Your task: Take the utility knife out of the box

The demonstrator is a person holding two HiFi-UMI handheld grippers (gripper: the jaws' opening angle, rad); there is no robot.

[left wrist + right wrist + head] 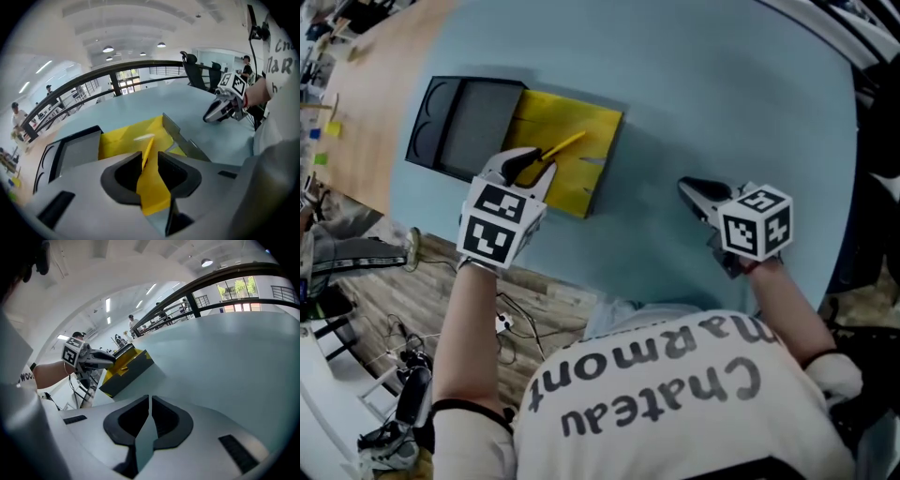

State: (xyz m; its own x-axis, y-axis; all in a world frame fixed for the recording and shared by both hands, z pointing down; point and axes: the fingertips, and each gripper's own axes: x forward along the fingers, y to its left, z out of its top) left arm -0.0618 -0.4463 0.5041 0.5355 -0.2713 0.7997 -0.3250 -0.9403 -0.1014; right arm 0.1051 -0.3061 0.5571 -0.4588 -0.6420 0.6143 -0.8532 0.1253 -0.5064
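Observation:
An open box (592,194) with a yellow inside sits on the light blue table, its dark lid (464,127) folded out to the left. A slim yellow utility knife (563,144) lies slantwise in it. My left gripper (530,167) points down over the box's near edge. Its jaws stand a little apart, with the knife's near end (148,149) in the gap (149,159); I see no pad pressing on it. My right gripper (698,192) hovers over bare table to the right of the box, shut and empty (150,401). From there the box (129,369) shows at the far left.
The table (722,94) stretches wide beyond and to the right of the box. Its near edge runs just below my left hand, with wooden floor and cables (403,337) under it. A raised flap (180,138) stands on the box's right side.

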